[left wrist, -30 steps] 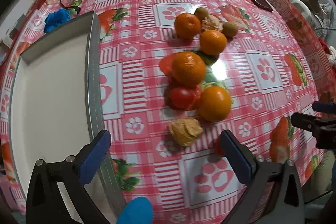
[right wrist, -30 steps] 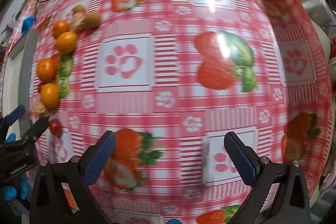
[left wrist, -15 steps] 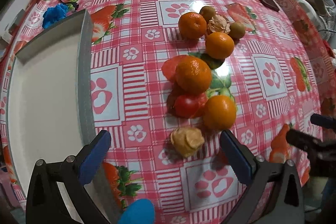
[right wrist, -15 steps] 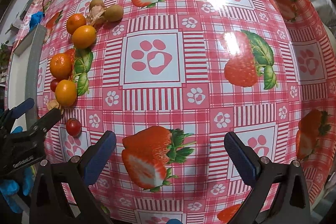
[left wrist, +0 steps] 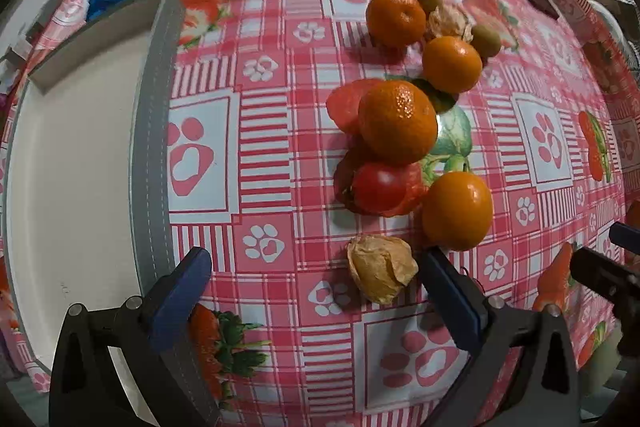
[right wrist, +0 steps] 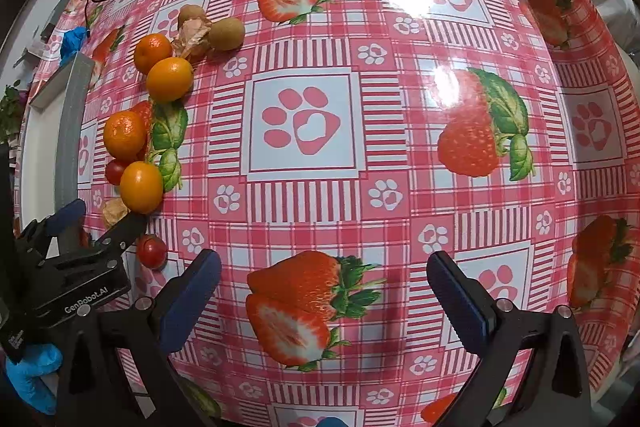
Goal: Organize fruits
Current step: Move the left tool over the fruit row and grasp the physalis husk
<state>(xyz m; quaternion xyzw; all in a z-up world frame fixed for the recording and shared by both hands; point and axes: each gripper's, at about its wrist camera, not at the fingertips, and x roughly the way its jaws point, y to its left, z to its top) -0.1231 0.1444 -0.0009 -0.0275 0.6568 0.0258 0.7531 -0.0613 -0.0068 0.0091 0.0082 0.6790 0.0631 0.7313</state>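
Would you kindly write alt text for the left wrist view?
Open left tongs hover over a husked physalis on a strawberry-print tablecloth, with oranges and a tomato beyond and a white tray at left.

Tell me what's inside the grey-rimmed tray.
The grey-rimmed tray shows only bare white floor; no fruit inside. Its near corner is hidden behind the left gripper, so that part can't be checked.

Brand: "GenRobot.AI", white letters on the black body of my left hand-held gripper (right wrist: pixel 84 227), right wrist view.
Small white label: lower on that same body, too small to read.
Left wrist view: no readable text.
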